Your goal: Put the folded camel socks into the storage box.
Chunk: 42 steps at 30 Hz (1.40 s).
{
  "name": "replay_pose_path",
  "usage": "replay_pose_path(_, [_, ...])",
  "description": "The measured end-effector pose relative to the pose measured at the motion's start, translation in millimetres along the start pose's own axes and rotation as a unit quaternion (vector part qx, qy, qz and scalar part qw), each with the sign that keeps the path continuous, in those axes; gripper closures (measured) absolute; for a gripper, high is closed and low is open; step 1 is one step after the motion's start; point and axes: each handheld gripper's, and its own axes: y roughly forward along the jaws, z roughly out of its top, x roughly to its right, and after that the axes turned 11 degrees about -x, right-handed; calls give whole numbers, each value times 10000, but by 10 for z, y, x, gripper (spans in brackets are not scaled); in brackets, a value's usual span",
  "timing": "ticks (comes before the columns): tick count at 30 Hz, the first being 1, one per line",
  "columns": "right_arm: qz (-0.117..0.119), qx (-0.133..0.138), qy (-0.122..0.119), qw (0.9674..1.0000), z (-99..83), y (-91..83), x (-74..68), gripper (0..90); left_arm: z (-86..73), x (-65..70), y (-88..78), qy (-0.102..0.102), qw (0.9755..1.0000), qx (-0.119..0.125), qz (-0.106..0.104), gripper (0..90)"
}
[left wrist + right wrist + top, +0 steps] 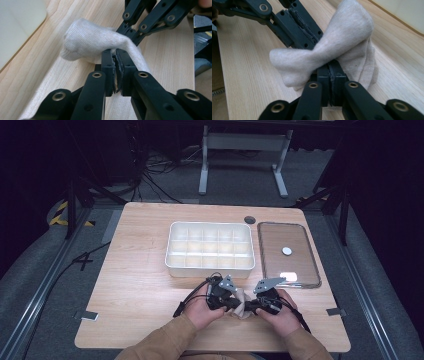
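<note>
Your L gripper (116, 56) & R gripper (332, 71) both clamp the sock (243, 301); wood table (145, 270), tray (210, 265) behind; dark room, grey floor.

Cloth (97, 43) middle hidden – jaws cover it.

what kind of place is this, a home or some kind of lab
Most likely a lab or recording workspace, not a home: a bare wooden table stands among dark curtains, with loose cables on the grey floor and metal frame rails beside it. Two hand-held grippers pinch a beige cloth.
</note>
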Motion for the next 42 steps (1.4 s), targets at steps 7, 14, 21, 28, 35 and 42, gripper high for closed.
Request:
replay_pose_path(7, [-405,101,101,9991,-151,-331,3,841,29,38,52,29,9999,-117,-17,828])
replay_pose_path(14, [-533,-237,52,9983,-228,-215,61,882,54,58,36,84,10000,-8,37,814])
replay_pose_path(21, [-397,-268,-140,9988,-105,-109,-37,892,45,111,-64,188,9993,300,108,719])
replay_pose_path(28, [-331,-259,-83,9991,-91,-91,-40,893,103,133,-107,341,9986,405,85,713])
replay_pose_path(35, [-228,-212,-43,9995,-105,-87,-23,896,-19,86,-318,233,9986,202,435,734])
replay_pose_path(42, [-214,-240,-40,9995,-94,-88,-20,897,-151,-118,-198,-165,9983,-477,285,795])
